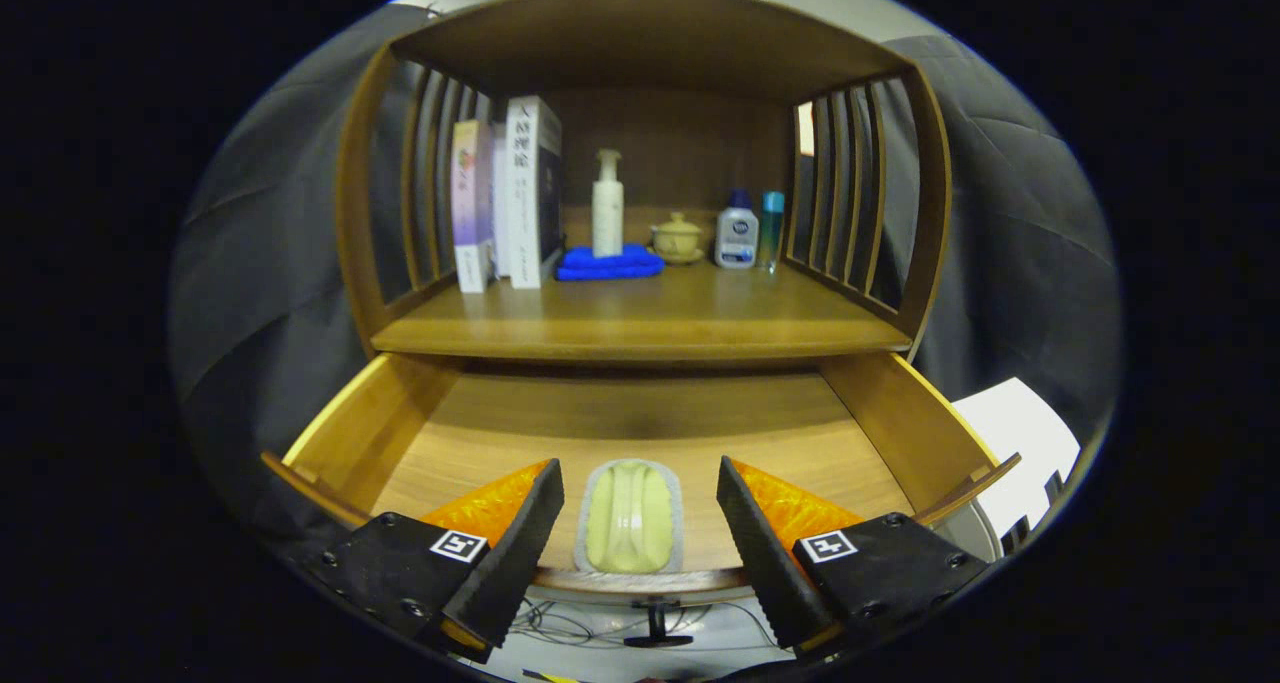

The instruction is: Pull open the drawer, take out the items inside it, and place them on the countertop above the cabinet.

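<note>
A: Where is the item?

B: The pale green item (629, 516) lies in the open drawer (900, 433), at its front wall, between my gripper (636, 503) fingers, which stand apart. I judge it light, smooth, maybe slippery. I would grip its long sides.

A: Then the countertop (640, 323)?

B: Yes, beside the blue cloth (610, 263).

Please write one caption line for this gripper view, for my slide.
Open gripper straddles a pale green item in the pulled-open drawer.

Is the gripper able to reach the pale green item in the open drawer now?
Probably yes. The gripper is open, the pale green item lies between its fingers on the drawer floor, and nothing covers it.
</note>
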`<state>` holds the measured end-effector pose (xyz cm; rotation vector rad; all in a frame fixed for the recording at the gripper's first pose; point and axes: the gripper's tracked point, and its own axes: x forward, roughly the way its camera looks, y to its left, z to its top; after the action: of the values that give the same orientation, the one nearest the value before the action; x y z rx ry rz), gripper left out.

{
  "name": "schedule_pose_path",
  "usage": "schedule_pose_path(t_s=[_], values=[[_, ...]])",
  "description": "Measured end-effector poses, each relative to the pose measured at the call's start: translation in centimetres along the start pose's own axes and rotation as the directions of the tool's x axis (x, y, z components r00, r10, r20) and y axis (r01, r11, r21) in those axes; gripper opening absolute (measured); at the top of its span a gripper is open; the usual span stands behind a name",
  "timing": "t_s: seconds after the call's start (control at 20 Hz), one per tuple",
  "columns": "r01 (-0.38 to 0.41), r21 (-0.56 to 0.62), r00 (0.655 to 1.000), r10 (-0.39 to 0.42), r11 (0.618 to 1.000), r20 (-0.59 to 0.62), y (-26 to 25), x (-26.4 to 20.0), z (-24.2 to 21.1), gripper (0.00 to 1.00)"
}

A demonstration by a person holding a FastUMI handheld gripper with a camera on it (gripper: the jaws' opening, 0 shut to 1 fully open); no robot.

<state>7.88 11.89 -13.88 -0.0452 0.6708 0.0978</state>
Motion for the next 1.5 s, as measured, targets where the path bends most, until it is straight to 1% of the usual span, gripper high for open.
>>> schedule_pose_path(t_s=[0.15,0.4,0.6,0.65,0.75,0.8,0.85,0.9,0.95,1.0,1.05,1.1,1.15,1.25,1.5], values=[[0.01,-0.006,0.994,-0.01,1.0,-0.112,0.1,1.9,0.0,0.98],[-0.03,0.016,0.964,0.033,0.999,-0.262,1.1,4.8,-1.9,0.98],[-0.058,0.035,0.941,0.066,0.998,-0.331,1.7,5.8,-3.9,0.98],[-0.063,0.041,0.939,0.073,0.997,-0.335,1.9,5.9,-4.2,0.9],[-0.062,0.052,0.938,0.076,0.997,-0.337,1.9,6.1,-4.5,0.67],[-0.05,0.047,0.943,0.063,0.998,-0.328,1.6,6.0,-4.5,0.56],[-0.062,0.054,0.944,0.076,0.997,-0.322,1.8,6.0,-4.4,0.45],[-0.072,0.056,0.944,0.086,0.996,-0.317,2.1,6.0,-4.2,0.37],[-0.069,0.049,0.942,0.081,0.996,-0.325,2.0,5.9,-4.4,0.26],[-0.073,0.038,0.944,0.081,0.997,-0.319,2.0,5.7,-4.3,0.25],[-0.107,0.029,0.946,0.111,0.994,-0.303,2.8,5.6,-4.0,0.26],[-0.132,0.028,0.952,0.135,0.991,-0.276,3.3,5.6,-3.6,0.2],[-0.13,0.017,0.959,0.13,0.991,-0.251,3.4,5.5,-3.2,0.15],[-0.102,-0.003,0.971,0.099,0.995,-0.217,2.4,4.9,-2.8,0.15],[-0.067,0.015,0.994,0.068,0.998,-0.086,1.2,3.4,-0.3,0.15]])
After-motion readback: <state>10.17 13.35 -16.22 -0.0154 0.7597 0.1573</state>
